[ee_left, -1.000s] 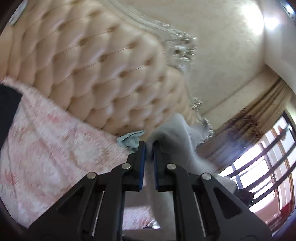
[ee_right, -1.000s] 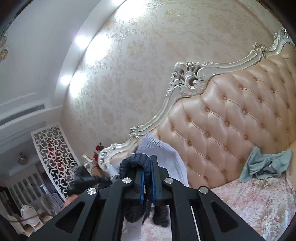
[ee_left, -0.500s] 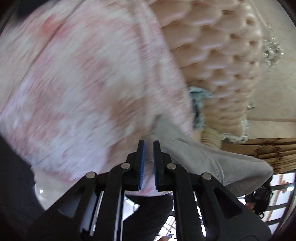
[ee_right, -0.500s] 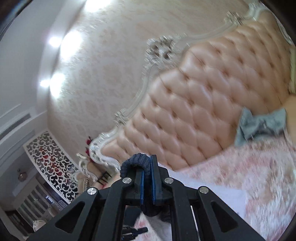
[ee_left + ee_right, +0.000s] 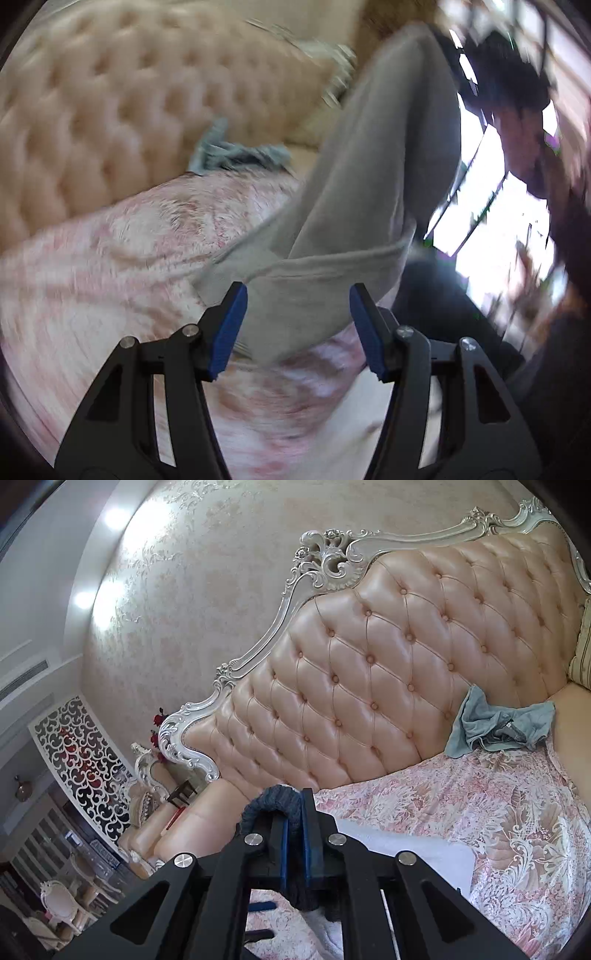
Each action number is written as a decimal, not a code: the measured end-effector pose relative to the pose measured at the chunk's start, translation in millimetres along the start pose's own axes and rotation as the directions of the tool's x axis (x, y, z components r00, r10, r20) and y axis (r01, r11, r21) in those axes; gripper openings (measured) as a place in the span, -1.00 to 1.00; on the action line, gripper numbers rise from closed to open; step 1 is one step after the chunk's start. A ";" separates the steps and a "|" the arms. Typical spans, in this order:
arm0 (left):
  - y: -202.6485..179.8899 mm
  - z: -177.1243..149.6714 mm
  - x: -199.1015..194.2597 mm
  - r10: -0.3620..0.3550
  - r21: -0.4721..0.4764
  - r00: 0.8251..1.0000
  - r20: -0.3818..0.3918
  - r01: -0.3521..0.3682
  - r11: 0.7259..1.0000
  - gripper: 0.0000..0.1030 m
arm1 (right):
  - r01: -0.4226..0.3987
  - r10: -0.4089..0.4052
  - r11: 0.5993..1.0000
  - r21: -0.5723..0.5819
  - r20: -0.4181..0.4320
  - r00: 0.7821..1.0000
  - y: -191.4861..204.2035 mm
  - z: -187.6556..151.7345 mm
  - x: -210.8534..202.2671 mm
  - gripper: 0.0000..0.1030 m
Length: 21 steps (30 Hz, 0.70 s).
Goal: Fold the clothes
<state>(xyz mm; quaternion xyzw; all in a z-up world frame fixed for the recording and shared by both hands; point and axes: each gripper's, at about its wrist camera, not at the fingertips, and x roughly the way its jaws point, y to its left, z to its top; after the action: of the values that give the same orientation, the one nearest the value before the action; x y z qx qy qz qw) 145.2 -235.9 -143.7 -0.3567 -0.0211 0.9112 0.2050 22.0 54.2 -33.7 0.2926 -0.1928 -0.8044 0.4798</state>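
L gripper (image 5: pixel 297 328) jaws opening over grey top (image 5: pixel 373 177), I read it as letting hem drop onto bedspread (image 5: pixel 110 280); cloth lies betw pads, not pinched. R gripper (image 5: pixel 294 843) pressed tight on dark knit cuff (image 5: pixel 275 801), prob keeping that end up so top hangs straight. Top's white part (image 5: pixel 406 849) lies well short of headboard (image 5: pixel 406 664). Teal rag (image 5: pixel 495 727) bunched at headboard foot. Bedspread betw rag and top open for laying flat.

- Two grippers: left gripper (image 5: pixel 298 325), right gripper (image 5: pixel 294 843).
- One grey garment (image 5: pixel 373 184).
- One dark blue knitted cuff (image 5: pixel 275 801).
- One crumpled blue-grey cloth (image 5: pixel 498 727).
- One tufted headboard (image 5: pixel 406 664).
- One pink floral bedspread (image 5: pixel 498 812).
- One striped cushion (image 5: pixel 581 653).
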 end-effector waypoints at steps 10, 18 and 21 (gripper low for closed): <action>-33.2 59.1 60.8 -0.012 0.546 0.883 -0.469 0.300 0.782 0.18 | 0.017 -0.020 0.998 -0.058 -0.044 0.999 12.4 8.9 10.5 -0.89; -26.8 61.1 101.6 -0.069 0.513 0.779 -0.623 0.473 0.716 0.01 | 0.017 -0.020 0.998 -0.064 -0.050 0.999 6.6 15.5 15.4 -0.89; -24.7 51.3 108.3 -0.067 0.423 0.689 -0.722 0.517 0.744 -0.64 | 0.042 -0.044 0.998 -0.051 -0.042 0.998 -2.0 21.0 16.9 -0.88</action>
<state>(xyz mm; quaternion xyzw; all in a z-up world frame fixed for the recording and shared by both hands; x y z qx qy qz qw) 48.7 -165.7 -170.4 -0.5646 0.2817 0.6313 0.4509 0.7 40.8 -23.9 0.3018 -0.1560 -0.8125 0.4737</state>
